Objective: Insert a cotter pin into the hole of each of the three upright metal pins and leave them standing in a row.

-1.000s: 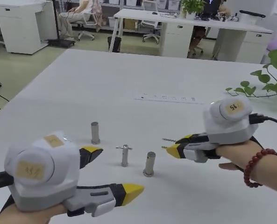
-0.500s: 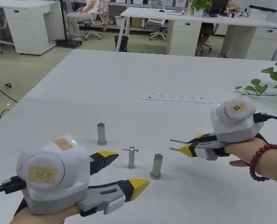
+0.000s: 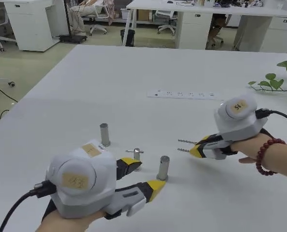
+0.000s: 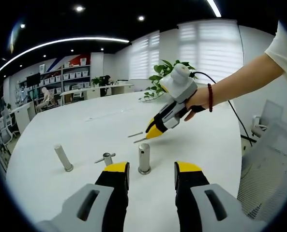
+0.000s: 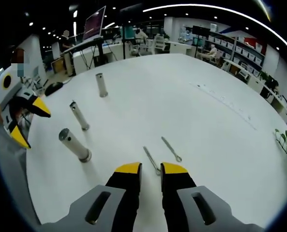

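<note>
Now right gripper (image 3: 197, 147) pinches 2 cotter pins (image 3: 186, 142) at 3 o'clock of nearest upright pin (image 3: 163, 167); one may slip. Left gripper (image 3: 143, 173), jaws spread, cd topple that pin.

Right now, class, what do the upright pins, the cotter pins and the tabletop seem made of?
Upright pins: probably steel, dull grey satin finish, soft highlights down the cylinders. Cotter pins: thin silvery wire, apparently metal. Tabletop: smooth matte white, perhaps laminate; its core is not visible.
</note>
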`<state>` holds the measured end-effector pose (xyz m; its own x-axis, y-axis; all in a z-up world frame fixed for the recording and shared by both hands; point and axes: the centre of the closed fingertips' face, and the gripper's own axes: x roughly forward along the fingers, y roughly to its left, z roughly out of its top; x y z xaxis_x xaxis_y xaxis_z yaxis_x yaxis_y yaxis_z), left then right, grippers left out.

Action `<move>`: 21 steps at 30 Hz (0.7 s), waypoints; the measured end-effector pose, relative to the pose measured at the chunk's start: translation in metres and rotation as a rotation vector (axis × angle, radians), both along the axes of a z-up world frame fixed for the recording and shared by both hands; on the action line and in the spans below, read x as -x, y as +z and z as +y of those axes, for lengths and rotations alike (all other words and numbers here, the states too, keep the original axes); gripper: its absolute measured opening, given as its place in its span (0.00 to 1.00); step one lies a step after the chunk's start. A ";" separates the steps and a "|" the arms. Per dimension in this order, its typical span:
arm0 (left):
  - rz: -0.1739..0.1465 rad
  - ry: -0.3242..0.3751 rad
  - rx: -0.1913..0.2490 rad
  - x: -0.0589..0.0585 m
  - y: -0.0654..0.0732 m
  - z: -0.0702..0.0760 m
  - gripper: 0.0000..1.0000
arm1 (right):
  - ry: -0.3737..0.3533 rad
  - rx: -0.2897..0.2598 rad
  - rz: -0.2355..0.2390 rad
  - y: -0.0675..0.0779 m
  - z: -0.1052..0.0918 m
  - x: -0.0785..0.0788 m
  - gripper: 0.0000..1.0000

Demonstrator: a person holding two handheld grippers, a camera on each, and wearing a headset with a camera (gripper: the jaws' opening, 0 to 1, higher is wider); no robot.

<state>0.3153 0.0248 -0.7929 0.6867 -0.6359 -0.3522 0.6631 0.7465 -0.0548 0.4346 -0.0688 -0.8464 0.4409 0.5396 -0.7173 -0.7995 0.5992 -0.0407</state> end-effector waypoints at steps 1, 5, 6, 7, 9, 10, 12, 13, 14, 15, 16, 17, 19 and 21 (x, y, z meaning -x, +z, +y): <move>0.006 0.005 0.001 -0.001 -0.002 -0.001 0.35 | 0.002 0.003 0.004 -0.001 0.000 0.000 0.17; 0.035 0.030 0.007 -0.008 -0.014 -0.005 0.33 | 0.021 0.017 0.018 -0.004 0.002 -0.001 0.17; 0.041 0.036 0.011 -0.010 -0.016 -0.006 0.33 | 0.028 0.018 0.019 -0.004 0.003 -0.001 0.17; 0.057 0.056 0.016 -0.013 -0.019 -0.007 0.32 | 0.029 0.018 0.019 -0.004 0.003 -0.001 0.16; 0.049 0.058 -0.001 -0.017 -0.023 -0.011 0.32 | 0.036 0.017 0.023 -0.004 0.004 -0.002 0.16; 0.049 0.058 -0.007 -0.018 -0.024 -0.012 0.31 | 0.038 0.020 0.029 -0.005 0.004 -0.002 0.16; 0.051 0.053 -0.016 -0.020 -0.028 -0.016 0.31 | 0.055 0.033 0.037 -0.008 0.004 -0.002 0.15; 0.055 0.054 -0.019 -0.021 -0.029 -0.018 0.30 | 0.060 0.039 0.035 -0.008 0.004 -0.002 0.15; 0.058 0.057 -0.019 -0.023 -0.030 -0.019 0.30 | 0.070 0.047 0.033 -0.009 0.004 -0.002 0.14; 0.058 0.059 -0.022 -0.024 -0.031 -0.020 0.30 | 0.078 0.054 0.037 -0.010 0.005 -0.002 0.14; 0.057 0.061 -0.024 -0.026 -0.032 -0.021 0.30 | 0.082 0.057 0.038 -0.010 0.005 -0.003 0.14; 0.056 0.064 -0.028 -0.028 -0.033 -0.023 0.29 | 0.089 0.059 0.041 -0.011 0.005 -0.002 0.14; 0.053 0.073 -0.031 -0.031 -0.034 -0.024 0.29 | 0.098 0.070 0.050 -0.012 0.005 -0.003 0.13; 0.056 0.082 -0.031 -0.034 -0.036 -0.025 0.28 | 0.100 0.073 0.054 -0.013 0.004 -0.004 0.13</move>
